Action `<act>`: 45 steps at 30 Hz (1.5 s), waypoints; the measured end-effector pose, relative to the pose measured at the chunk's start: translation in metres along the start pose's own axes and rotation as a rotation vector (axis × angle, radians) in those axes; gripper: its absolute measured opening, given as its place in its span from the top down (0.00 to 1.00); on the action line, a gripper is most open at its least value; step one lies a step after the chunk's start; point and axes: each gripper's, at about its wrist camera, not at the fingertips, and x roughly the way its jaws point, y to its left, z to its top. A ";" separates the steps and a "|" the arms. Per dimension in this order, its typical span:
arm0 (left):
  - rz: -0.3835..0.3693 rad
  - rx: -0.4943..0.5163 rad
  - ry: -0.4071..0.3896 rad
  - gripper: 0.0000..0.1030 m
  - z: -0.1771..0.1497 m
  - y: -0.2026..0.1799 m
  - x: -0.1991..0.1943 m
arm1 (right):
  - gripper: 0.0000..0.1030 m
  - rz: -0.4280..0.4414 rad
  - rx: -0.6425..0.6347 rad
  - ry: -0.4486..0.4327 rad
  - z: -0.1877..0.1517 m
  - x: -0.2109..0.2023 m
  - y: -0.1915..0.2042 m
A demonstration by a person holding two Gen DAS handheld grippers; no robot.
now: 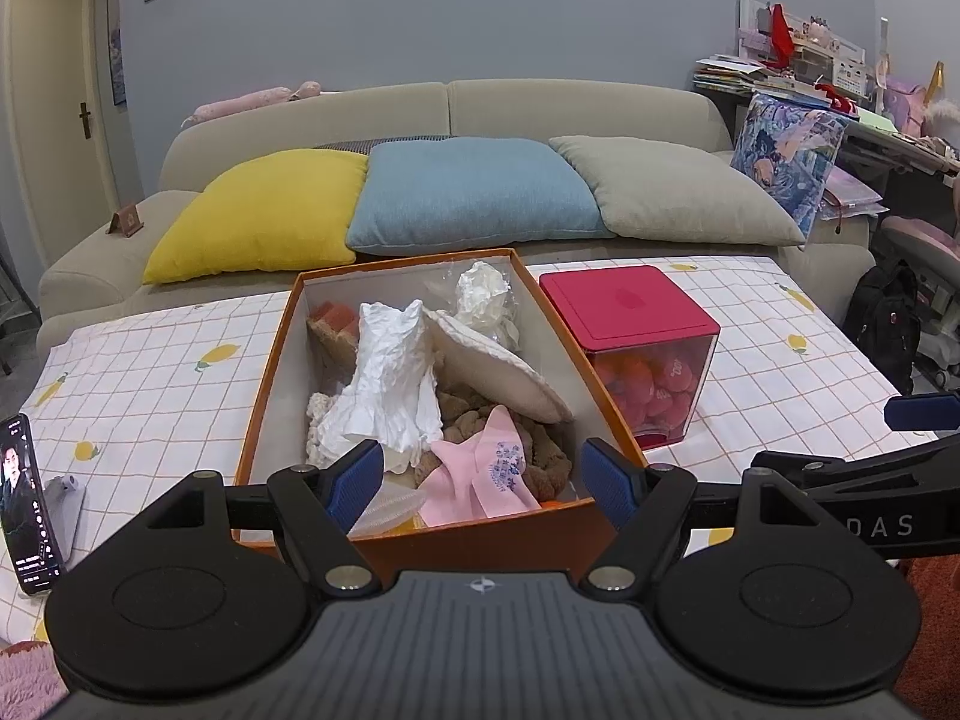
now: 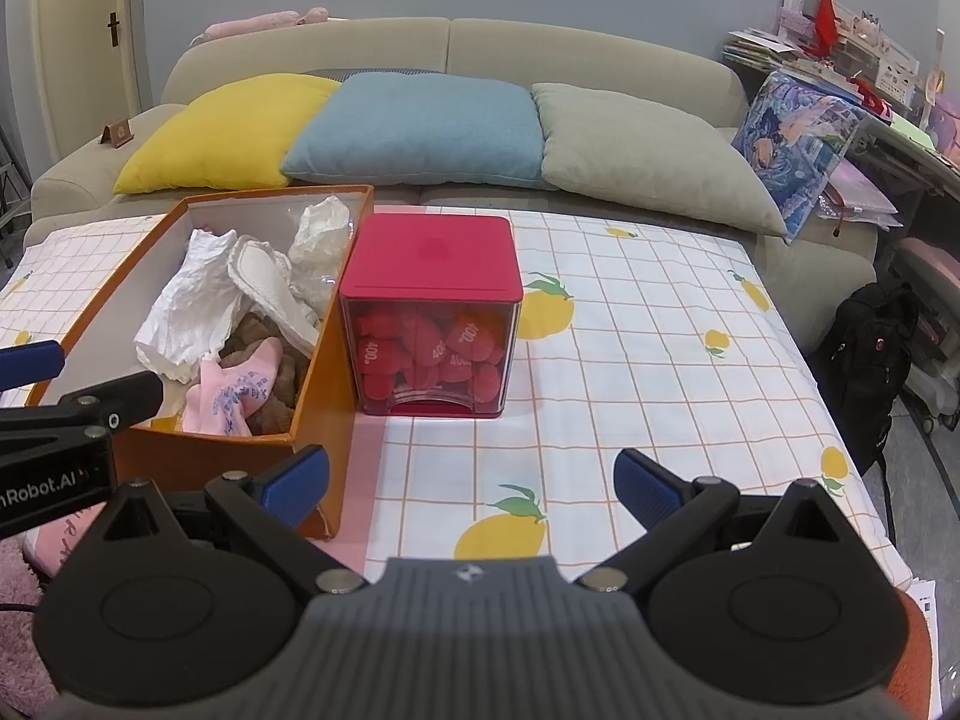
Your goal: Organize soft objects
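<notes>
The table [image 2: 660,330], under a checked cloth printed with yellow fruit, carries the whole work area, with a sofa and three cushions behind it.

The orange box [image 1: 264,384] stands open on the table and holds every loose soft item visible: a crumpled white cloth [image 1: 390,384], a cream oval pad [image 1: 510,372] leaning across the middle, a bunched white plastic piece [image 1: 483,294] at the far end, brown fuzzy fabric [image 1: 540,456] along the bottom, and a pink sock [image 1: 480,474] against the near wall. The contents lie heaped and overlapping, not folded or sorted. No soft item is seen on the cloth outside the box.

The red-lidded clear container [image 2: 429,312] stands just beside the box on its right, lid on, filled with red rounded pieces.

A phone [image 1: 27,498] leans upright at the table's left edge.

The left gripper [image 1: 483,483] hovers at the near wall of the box, jaws spread wide and empty, the pink sock lying between and just beyond its blue pads. The right gripper [image 2: 471,486] hangs over bare cloth in front of the container, jaws likewise wide apart, holding nothing.

Assessment: the arrangement fits either a finished gathering of soft items into the box or a heap awaiting sorting out of it; the views do not settle which. If work proceeds in the box, the sock is nearest the left gripper, and limp fabric would demand a deep, centred pinch.
</notes>
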 end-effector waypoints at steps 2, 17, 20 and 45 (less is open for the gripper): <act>0.000 0.001 0.000 0.15 0.000 0.000 0.001 | 0.04 -0.001 0.000 -0.001 0.000 0.000 0.001; -0.005 -0.002 -0.001 0.15 0.001 0.001 0.001 | 0.04 0.000 -0.007 0.004 -0.001 0.002 0.002; -0.006 -0.002 0.000 0.15 0.001 0.001 0.002 | 0.04 0.001 -0.008 0.005 -0.001 0.002 0.002; -0.018 0.000 0.008 0.16 -0.001 0.001 0.001 | 0.04 -0.005 -0.010 0.031 -0.003 0.006 0.003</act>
